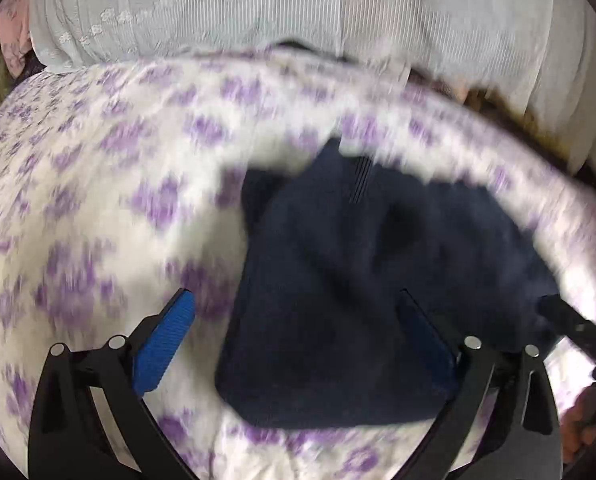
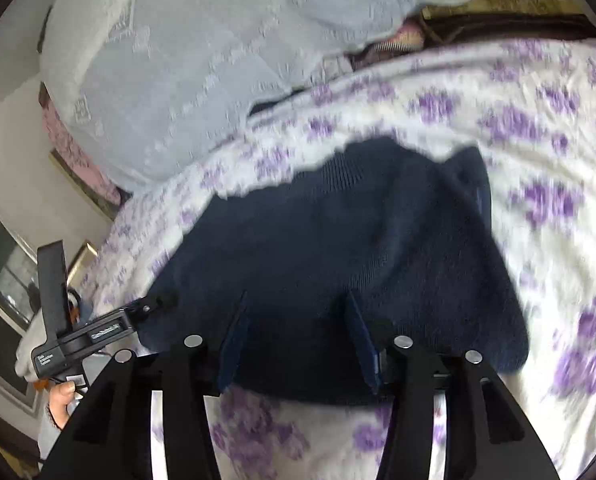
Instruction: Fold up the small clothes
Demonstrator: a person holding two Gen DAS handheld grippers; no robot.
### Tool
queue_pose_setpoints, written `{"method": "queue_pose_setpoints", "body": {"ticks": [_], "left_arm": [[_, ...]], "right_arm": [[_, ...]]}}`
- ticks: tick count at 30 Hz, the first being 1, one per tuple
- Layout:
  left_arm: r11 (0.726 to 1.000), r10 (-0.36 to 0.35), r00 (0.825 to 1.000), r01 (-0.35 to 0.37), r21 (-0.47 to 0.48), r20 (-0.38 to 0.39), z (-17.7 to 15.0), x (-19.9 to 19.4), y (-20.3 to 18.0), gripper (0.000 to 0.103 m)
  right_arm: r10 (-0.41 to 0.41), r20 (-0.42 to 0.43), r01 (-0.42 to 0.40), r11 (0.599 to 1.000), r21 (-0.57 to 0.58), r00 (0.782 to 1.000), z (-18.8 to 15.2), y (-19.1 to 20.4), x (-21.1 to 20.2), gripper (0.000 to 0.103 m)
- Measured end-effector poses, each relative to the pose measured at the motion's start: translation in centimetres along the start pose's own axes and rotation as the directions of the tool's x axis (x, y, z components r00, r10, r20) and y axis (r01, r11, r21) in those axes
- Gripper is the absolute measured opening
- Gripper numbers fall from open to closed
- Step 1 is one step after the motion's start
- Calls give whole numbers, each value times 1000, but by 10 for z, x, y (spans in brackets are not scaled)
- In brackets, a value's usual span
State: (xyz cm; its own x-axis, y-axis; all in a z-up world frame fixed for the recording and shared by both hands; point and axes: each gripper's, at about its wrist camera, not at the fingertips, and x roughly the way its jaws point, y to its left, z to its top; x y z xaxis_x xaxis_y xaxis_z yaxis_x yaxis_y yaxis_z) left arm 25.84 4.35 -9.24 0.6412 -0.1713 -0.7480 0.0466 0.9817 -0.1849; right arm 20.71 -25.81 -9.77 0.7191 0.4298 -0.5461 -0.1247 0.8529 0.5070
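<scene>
A folded navy knit garment lies on a white bedsheet with purple flowers. My left gripper stands wide open just above it; its left blue pad is over the sheet and its right pad over the garment's near part. My right gripper hovers over the garment's near edge, jaws partly apart, the pads pinching no fold that I can see. Each gripper shows in the other's view: the right one, the left one. Both views are blurred.
A pale grey-blue embroidered cloth is heaped along the far side of the bed. Pink flowered fabric lies at the far left. A dark wooden edge runs behind. A person's hand holds the left gripper.
</scene>
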Motion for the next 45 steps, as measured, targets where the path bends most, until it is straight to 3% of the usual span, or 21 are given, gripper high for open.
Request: {"method": "queue_pose_setpoints", "body": {"ticks": [3,7,8,9,10,12,14,16,20,23,25,28,31,34,38,42,45], "left_arm": [[1000,11,1000,-11,20,-5,22,8,-12,98],[988,143,988,-138,75,-58,39,58,-29,98],[979,192,978,-186,84,-77,36,74,-28,99],[980,192,978,-186,71,-85,31,85,-23,99],[991,133,989,-133,0,-61,27,84,-12,99],[992,119,990,-121,-29,-79,30,78,-6,99],[990,136,990,-137,-34,-41,23,64,-6,98],[991,135,991,-135,14,1,13,48,-15,98],[988,135,990,-138,69,48,0,31,-28,98],[984,151,988,-151,92,8,-5,44,-30,99],[991,123,992,-121,62,-15,-6,47,-24,99],[990,125,992,-125,60,-8,-5,47,-22,99],[982,162,986,-166,91,47,-8,33,-28,99],[983,145,987,-152,99,73,-15,20,-34,99],[977,152,985,-162,137,80,-24,16,-41,99],[976,157,987,-160,148,32,-25,31,-43,99],[977,155,987,-158,144,34,-26,31,-43,99]], "right_arm": [[0,26,-1,999,50,1000,31,-8,16,52],[-48,-19,50,987,151,999,49,-38,56,55],[-72,-24,74,987,141,997,46,-47,67,50],[-94,3,93,991,92,996,42,-48,68,37],[-97,-3,96,992,84,995,41,-47,67,36],[-92,6,91,992,91,996,44,-43,60,42],[-83,68,78,994,74,994,40,-32,42,51],[-53,73,52,999,13,996,37,-18,37,56],[-66,17,66,996,-64,998,13,7,38,63],[-133,-37,127,983,-132,990,-1,14,55,67],[-115,-42,108,984,-140,993,0,15,54,75],[-105,-26,100,986,-136,994,-2,15,49,75],[-122,52,129,980,-154,991,-8,22,33,75],[-140,101,157,970,-185,985,-11,30,23,75],[-228,-12,220,953,-206,974,-12,28,46,80],[-215,-29,203,953,-224,976,-12,30,50,90],[-214,-28,203,953,-227,976,-13,30,50,91]]}}
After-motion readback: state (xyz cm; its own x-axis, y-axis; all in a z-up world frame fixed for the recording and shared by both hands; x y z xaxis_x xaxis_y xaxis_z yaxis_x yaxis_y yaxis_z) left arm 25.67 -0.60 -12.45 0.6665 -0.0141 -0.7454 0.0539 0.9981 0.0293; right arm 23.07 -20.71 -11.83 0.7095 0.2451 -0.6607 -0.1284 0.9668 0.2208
